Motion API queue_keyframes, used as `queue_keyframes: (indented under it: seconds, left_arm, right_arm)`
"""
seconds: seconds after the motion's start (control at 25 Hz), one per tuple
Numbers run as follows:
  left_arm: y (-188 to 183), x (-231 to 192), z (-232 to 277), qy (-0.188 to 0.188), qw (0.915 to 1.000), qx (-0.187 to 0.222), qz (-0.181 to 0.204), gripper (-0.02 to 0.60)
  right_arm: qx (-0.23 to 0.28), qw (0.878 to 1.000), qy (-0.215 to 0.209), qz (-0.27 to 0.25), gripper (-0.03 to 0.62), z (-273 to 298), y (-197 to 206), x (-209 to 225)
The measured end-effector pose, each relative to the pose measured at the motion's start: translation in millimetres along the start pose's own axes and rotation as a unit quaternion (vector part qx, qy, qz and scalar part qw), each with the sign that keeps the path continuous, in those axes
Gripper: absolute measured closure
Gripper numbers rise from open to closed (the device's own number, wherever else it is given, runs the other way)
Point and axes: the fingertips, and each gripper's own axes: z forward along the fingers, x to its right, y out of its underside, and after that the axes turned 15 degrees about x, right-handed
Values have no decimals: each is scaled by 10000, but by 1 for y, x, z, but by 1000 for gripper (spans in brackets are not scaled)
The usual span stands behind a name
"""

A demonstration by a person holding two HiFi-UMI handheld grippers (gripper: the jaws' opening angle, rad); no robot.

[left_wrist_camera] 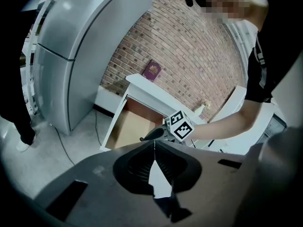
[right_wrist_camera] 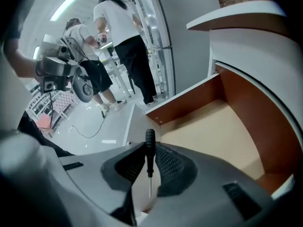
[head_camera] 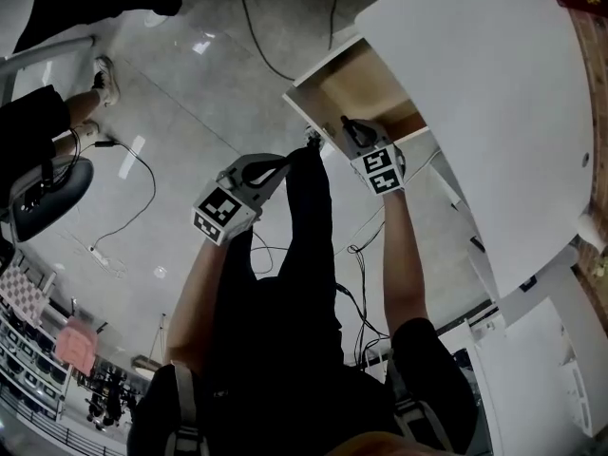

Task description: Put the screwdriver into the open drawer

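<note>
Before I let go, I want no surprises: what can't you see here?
Right gripper view: that gripper's own body covers the drawer floor beneath the screwdriver.
Head view: the screwdriver cannot be told from the right gripper.
Head view: the drawer's back lies under the desktop.

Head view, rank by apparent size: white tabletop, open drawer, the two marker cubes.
1. white tabletop
2. open drawer
3. left marker cube and right marker cube: they look alike, so not ranked.
</note>
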Motion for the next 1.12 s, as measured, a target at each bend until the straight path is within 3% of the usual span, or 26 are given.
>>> queue_keyframes:
  seconds: [0.48,1.12]
  left_arm:
    - [12,-10,-4,-142,9998,-11,-121,565]
    - [35,-21,-18,-313,9986,29,-427,565]
  right_arm:
    - [-653,9978,71,-53,473,51,45,25]
    - [-1592,9864,-267,-317,471,102,91,40]
